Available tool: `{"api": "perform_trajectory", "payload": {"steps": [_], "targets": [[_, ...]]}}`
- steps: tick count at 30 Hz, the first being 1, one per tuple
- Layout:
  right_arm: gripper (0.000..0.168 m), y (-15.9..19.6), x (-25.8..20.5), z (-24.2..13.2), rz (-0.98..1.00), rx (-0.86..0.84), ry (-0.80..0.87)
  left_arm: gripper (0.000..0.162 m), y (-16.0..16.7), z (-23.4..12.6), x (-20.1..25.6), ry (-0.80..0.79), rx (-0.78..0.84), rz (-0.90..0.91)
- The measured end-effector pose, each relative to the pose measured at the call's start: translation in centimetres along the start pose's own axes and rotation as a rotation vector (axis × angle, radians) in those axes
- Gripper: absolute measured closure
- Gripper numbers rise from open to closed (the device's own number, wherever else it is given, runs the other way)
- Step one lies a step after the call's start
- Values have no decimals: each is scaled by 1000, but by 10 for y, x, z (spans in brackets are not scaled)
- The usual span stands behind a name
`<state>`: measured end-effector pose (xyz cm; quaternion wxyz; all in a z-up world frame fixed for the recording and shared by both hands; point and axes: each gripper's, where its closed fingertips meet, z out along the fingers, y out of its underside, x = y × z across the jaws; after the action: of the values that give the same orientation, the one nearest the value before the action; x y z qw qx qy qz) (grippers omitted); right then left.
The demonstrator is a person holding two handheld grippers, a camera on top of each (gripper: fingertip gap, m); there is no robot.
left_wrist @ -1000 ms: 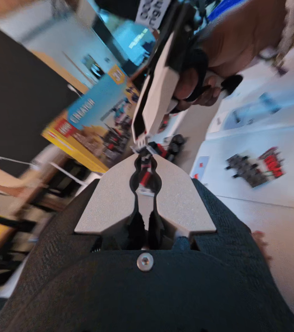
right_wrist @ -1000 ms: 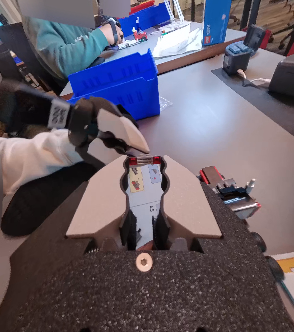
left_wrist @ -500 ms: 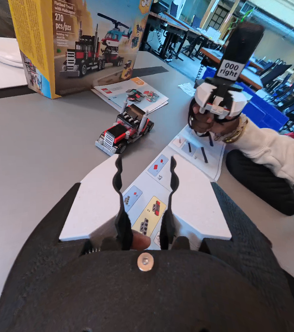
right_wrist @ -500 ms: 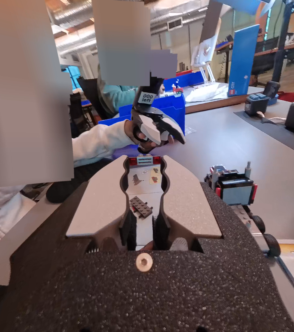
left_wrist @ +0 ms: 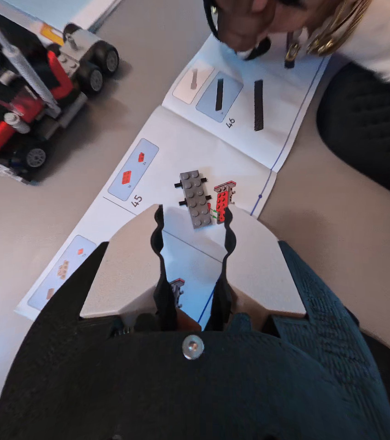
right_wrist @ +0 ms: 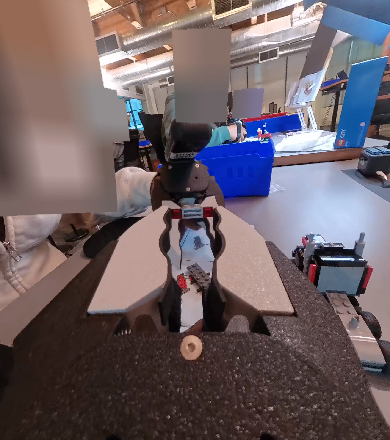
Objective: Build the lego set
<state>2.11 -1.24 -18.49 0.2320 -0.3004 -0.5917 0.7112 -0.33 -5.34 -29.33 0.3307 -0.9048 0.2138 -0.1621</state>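
Observation:
My left gripper (left_wrist: pixel 192 210) is open and empty, pointing down just above an open instruction booklet (left_wrist: pixel 189 147). A grey studded plate with black side pins (left_wrist: pixel 196 198) lies on the booklet just ahead of its fingertips, beside a printed red drawing. My right gripper (right_wrist: pixel 191 212) is shut on a small bar with red ends and a grey middle, held in the air. Between its fingers the grey plate (right_wrist: pixel 198 273) shows on the booklet below. The left gripper (right_wrist: pixel 184 176) shows beyond it. A built black, red and grey truck (left_wrist: pixel 34 95) stands left of the booklet.
The truck (right_wrist: pixel 332 266) stands on the grey table (right_wrist: pixel 308 209) to the right in the right wrist view. A blue bin (right_wrist: pixel 236 171), a tall blue box (right_wrist: pixel 360 104) and a black device (right_wrist: pixel 377 162) stand farther back. A hand (left_wrist: pixel 248 23) and a black armrest (left_wrist: pixel 367 123) are near the booklet. Spacing between my two grippers at the tips: around 12 cm.
My left gripper was shut beside the right gripper a second ago; it has opened and tipped down over the booklet. The right gripper still holds the red-ended bar and has tilted upward.

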Motion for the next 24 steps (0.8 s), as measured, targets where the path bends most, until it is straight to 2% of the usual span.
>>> {"api": "perform_trajectory", "payload": {"steps": [4, 7, 8, 13, 16, 17, 24], "targets": [[135, 1, -3, 2, -26, -11, -8, 118, 0, 15, -4, -94, -36, 4], [135, 1, -3, 2, -24, -12, -7, 130, -1, 18, -9, -144, -59, 19], [135, 1, -3, 2, -26, -13, -5, 140, -2, 20, -8, -135, -59, 36], [135, 2, -2, 2, -22, -16, -3, 140, 0, 18, -8, -132, -60, 64], [135, 3, -2, 2, -18, -20, 0, 121, 3, 14, -12, -151, -84, 58], [135, 4, -2, 2, -15, -24, -3, 119, 3, 13, -12, -146, -88, 55], [135, 5, -1, 2, -23, -29, 9, 131, -7, 17, -6, -86, -68, -138]]}}
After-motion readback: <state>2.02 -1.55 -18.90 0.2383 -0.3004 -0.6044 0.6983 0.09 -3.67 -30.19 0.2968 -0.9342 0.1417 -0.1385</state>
